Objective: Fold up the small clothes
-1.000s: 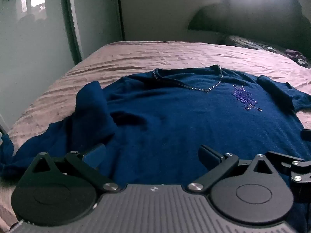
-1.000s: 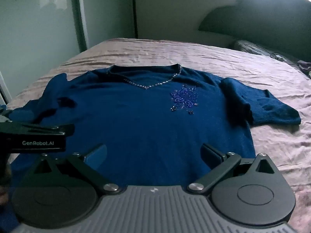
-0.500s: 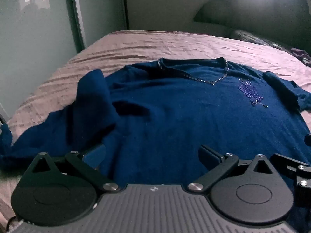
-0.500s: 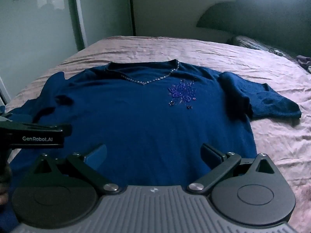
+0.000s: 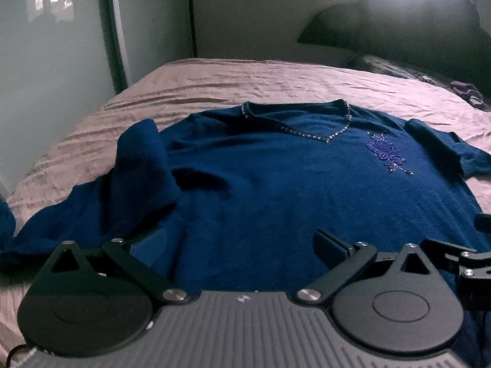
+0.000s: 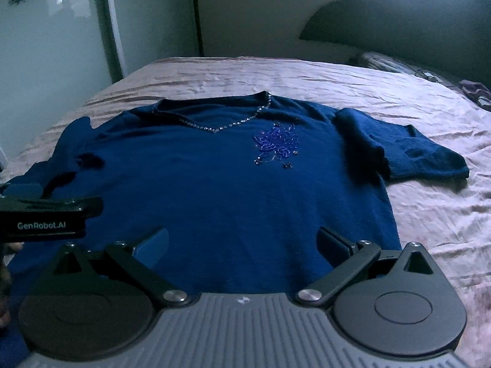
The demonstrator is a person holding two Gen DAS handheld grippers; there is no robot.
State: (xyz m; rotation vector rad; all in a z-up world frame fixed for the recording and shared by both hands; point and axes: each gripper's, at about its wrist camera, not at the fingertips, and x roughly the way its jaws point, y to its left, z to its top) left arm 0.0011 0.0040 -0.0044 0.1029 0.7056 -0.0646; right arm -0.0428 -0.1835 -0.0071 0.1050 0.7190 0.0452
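The blue top (image 6: 227, 190) lies face up on the bed (image 6: 383, 92), hem nearest both grippers. The left gripper (image 5: 239, 245) and right gripper (image 6: 242, 242) hover with jaws wide apart, holding nothing. Best flatten the rumpled left sleeve (image 5: 141, 165) before folding; the pillow (image 6: 396, 64) sits well clear.

A dark blue sweater (image 6: 214, 190), its neckline edged with silver beads and its chest bearing a purple-blue beaded flower motif, lay on a dusty-pink bedsheet (image 6: 429, 214).
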